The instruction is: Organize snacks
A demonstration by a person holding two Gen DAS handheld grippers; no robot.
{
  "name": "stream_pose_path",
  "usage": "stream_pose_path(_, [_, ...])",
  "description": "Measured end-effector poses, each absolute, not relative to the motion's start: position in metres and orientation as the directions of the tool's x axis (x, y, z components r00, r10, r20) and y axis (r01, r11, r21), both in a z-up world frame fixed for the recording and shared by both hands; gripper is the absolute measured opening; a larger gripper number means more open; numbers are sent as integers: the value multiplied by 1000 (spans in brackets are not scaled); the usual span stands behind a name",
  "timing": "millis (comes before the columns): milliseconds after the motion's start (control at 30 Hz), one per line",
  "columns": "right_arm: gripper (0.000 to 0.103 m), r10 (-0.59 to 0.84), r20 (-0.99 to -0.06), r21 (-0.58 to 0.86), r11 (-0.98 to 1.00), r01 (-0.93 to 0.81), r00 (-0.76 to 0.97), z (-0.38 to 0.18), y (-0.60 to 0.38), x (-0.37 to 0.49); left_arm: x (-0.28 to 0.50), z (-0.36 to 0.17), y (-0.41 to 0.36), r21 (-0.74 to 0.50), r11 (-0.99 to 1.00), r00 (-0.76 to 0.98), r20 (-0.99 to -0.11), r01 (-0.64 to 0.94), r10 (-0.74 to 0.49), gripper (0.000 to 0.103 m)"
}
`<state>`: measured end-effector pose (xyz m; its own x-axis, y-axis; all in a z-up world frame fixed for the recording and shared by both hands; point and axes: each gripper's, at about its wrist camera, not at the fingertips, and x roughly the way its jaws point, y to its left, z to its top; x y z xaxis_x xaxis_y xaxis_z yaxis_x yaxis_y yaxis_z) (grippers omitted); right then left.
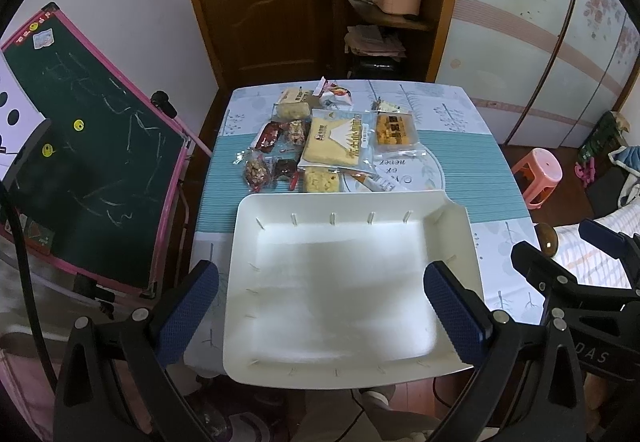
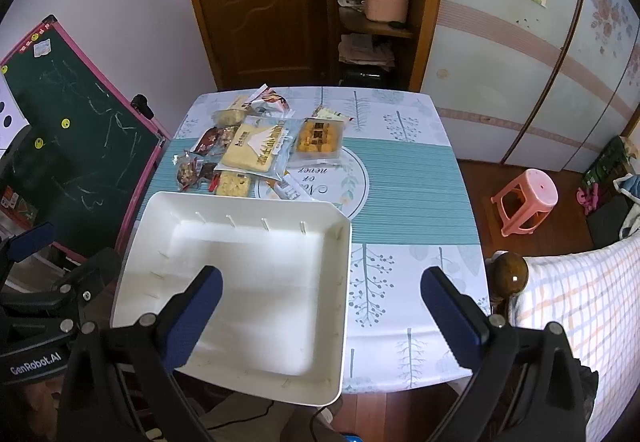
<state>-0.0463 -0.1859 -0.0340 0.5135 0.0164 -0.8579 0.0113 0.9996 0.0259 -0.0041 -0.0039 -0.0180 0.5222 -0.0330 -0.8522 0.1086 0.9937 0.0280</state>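
An empty white tray (image 1: 340, 282) sits at the near edge of the tabletop (image 2: 408, 178), snack packets (image 1: 332, 138) are heaped just beyond it, and both left tongs (image 1: 320, 314) and right tongs (image 2: 320, 314) are held apart, empty; one packet is best gripped by its edge.

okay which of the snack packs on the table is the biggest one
The pale yellow flat pack with the white mountain drawing, in the middle of the pile. It plainly outsizes the orange pack beside it and the small dark red packets on its other side.
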Motion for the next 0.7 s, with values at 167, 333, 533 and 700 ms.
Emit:
stream_pose_path(167, [100, 14, -859, 26, 1000, 16, 512, -33, -187, -47, -5, -17, -2, 26, 993, 521, -853, 113, -37, 102])
stream_pose_path(333, [100, 13, -861, 26, 1000, 18, 509, -32, -188, -47, -5, -17, -2, 24, 994, 520, -854, 111, -38, 102])
stream_pose_path(533, [100, 15, -861, 24, 1000, 12, 509, -33, -184, -48, -8, -19, 8, 19, 994, 521, -853, 105, -39, 102])
stream_pose_path(700, [100, 18, -862, 24, 1000, 5, 506, -34, -181, -47, -8, -21, 12, 9, 995, 512, -858, 101, -44, 102])
